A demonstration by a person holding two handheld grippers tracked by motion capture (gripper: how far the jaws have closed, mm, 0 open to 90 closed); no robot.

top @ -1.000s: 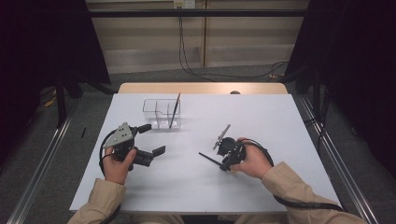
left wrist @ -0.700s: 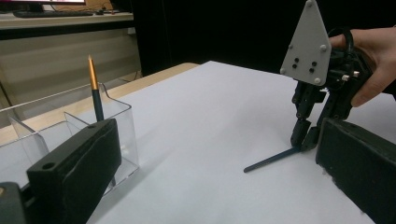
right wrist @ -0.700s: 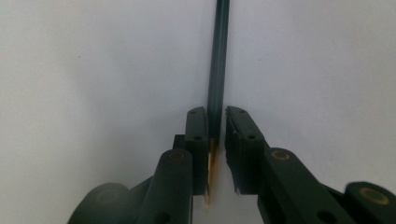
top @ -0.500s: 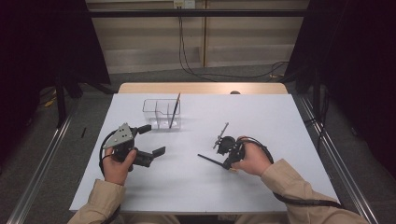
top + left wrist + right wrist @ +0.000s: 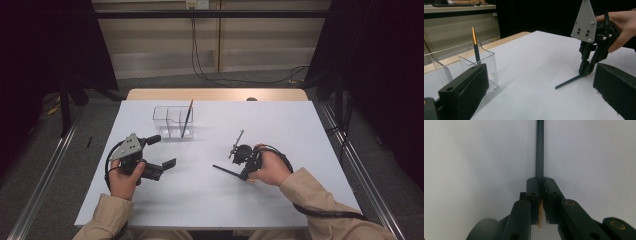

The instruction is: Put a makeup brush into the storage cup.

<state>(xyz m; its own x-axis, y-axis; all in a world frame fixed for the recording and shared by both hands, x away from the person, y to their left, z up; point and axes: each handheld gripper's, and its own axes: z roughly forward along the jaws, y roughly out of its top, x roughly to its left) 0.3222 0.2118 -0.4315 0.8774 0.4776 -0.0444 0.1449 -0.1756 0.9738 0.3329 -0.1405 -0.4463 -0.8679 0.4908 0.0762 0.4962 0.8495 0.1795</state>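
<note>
— What does your right gripper (image 5: 243,170) have?

— Its jaws have just been closing, and now they pinch a dark pencil (image 5: 226,171) near its sharpened wooden end. In the right gripper view the pencil (image 5: 539,150) runs straight out from between my jaws over the white table (image 5: 474,157). From above, it lies low over the table, pointing toward my left gripper (image 5: 162,152).

— And the left?

— Its jaws stand wide apart, gripping nothing, near the table's left edge (image 5: 107,145).

— Room to move?

— Bare white surface lies between my two hands and along the near edge. The clear acrylic organizer (image 5: 172,121) stands toward the far side, well apart from the right gripper, with an orange-tipped pencil (image 5: 187,117) leaning in its right compartment.
</note>
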